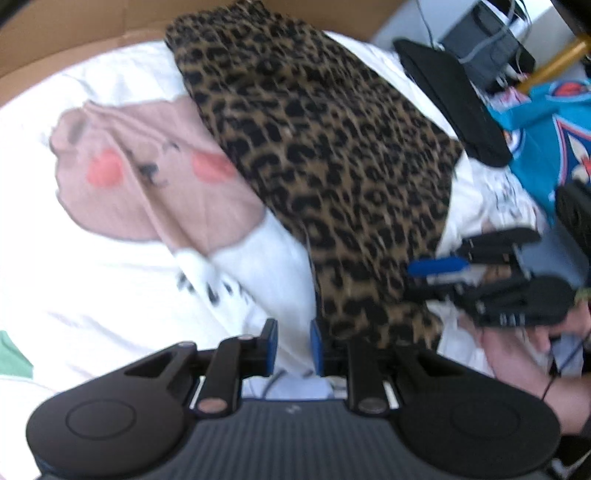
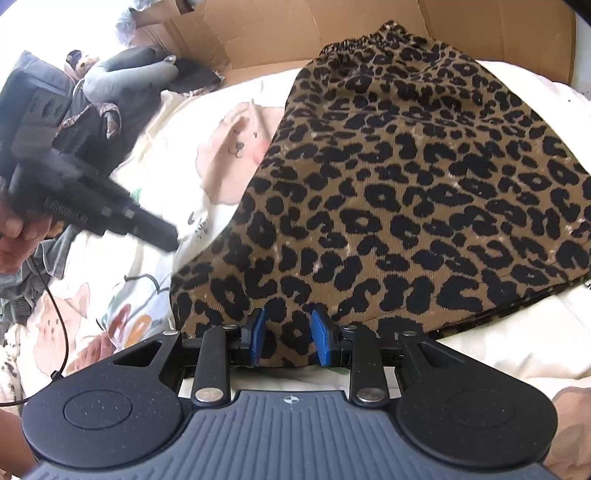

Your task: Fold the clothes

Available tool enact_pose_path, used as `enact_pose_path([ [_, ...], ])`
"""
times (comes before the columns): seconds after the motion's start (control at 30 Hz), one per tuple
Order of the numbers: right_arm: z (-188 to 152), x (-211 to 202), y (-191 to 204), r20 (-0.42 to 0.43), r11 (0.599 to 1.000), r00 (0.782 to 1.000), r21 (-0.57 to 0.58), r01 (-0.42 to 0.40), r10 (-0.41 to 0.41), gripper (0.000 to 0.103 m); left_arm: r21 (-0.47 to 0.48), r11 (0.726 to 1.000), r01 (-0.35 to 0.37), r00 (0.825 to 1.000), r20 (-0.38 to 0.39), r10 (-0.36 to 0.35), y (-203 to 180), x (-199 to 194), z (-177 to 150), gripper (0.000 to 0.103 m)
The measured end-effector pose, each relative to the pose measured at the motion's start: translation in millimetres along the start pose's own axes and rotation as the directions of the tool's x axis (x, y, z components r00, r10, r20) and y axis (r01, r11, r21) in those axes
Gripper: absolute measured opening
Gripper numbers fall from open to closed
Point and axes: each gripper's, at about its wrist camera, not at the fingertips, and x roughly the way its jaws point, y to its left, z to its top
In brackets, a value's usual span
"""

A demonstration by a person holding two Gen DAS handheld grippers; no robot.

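Note:
A leopard-print garment lies spread on white bedding that has a pink bear print. My left gripper is open just off the garment's near left edge, with only white bedding between its blue pads. In the right wrist view the left gripper shows blurred at the left, held in a hand. My right gripper hovers over the garment's near edge. Its blue pads stand apart, the flat fabric shows between them, and I see no pinch.
Brown cardboard walls rise behind the bedding. A black garment and a teal jersey lie to the right in the left wrist view. Grey and dark clothes are piled at the far left. A thin black cable hangs there.

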Motion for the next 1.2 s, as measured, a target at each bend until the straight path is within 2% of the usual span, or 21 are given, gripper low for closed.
enact_pose_path([
  [0.1, 2, 2, -2, -0.004, 1.000, 1.000, 0.007, -0.001, 0.001, 0.034, 0.045, 0.999, 0.009, 1.000, -0.009, -0.008, -7, 5, -6, 0.020],
  [0.2, 2, 4, -2, -0.007, 1.000, 1.000, 0.005, 0.001, -0.001, 0.034, 0.100, 0.995, 0.004, 1.000, -0.018, -0.002, -13, 9, -11, 0.028],
  [0.4, 2, 6, -7, -0.007, 1.000, 1.000, 0.014, -0.009, 0.009, 0.034, 0.161, 0.987, 0.005, 1.000, -0.026, -0.001, -24, 18, -18, 0.033],
  [0.5, 1, 7, -7, -0.008, 1.000, 1.000, 0.018, -0.008, 0.008, 0.034, 0.121, 0.992, 0.035, 0.999, 0.004, -0.035, -20, 18, -15, 0.034],
  [0.57, 1, 7, -7, -0.008, 1.000, 1.000, 0.019, -0.009, 0.009, 0.034, 0.086, 0.994, 0.066, 0.997, 0.032, -0.069, -16, 17, -14, 0.040],
  [0.67, 1, 7, -9, -0.004, 1.000, 1.000, 0.027, -0.013, 0.013, 0.034, 0.053, 0.994, 0.094, 0.992, 0.080, -0.098, -9, 17, -15, 0.041],
  [0.8, 0, 8, -12, 0.003, 0.999, 1.000, 0.041, -0.023, 0.023, 0.034, -0.061, 0.972, 0.228, 0.963, 0.163, -0.216, 7, 13, -18, 0.045],
  [0.9, -1, 8, -15, 0.007, 0.998, 0.999, 0.052, -0.035, 0.035, 0.034, -0.023, 0.982, 0.187, 0.975, 0.128, -0.182, 2, 21, -21, 0.046],
  [1.0, -1, 9, -16, 0.012, 0.997, 0.999, 0.058, -0.041, 0.040, 0.034, 0.002, 0.983, 0.183, 0.978, 0.105, -0.182, -1, 26, -25, 0.046],
  [1.03, -2, 9, -16, 0.013, 0.997, 0.999, 0.058, -0.041, 0.041, 0.034, 0.009, 0.983, 0.183, 0.978, 0.103, -0.183, -3, 27, -26, 0.045],
  [1.1, -1, 9, -17, 0.012, 0.997, 0.999, 0.061, -0.042, 0.041, 0.034, 0.008, 0.982, 0.186, 0.977, 0.105, -0.186, -3, 28, -27, 0.037],
  [1.13, -1, 9, -16, 0.012, 0.997, 0.999, 0.059, -0.039, 0.039, 0.034, -0.003, 0.982, 0.191, 0.976, 0.110, -0.189, -2, 28, -27, 0.022],
  [1.17, 0, 8, -15, 0.011, 0.998, 0.999, 0.057, -0.037, 0.036, 0.034, -0.015, 0.981, 0.195, 0.974, 0.116, -0.192, 0, 27, -26, 0.012],
  [1.2, 1, 5, -11, 0.026, 0.998, 0.999, 0.041, -0.042, 0.041, 0.034, -0.033, 0.978, 0.204, 0.972, 0.123, -0.199, 3, 26, -26, 0.011],
])
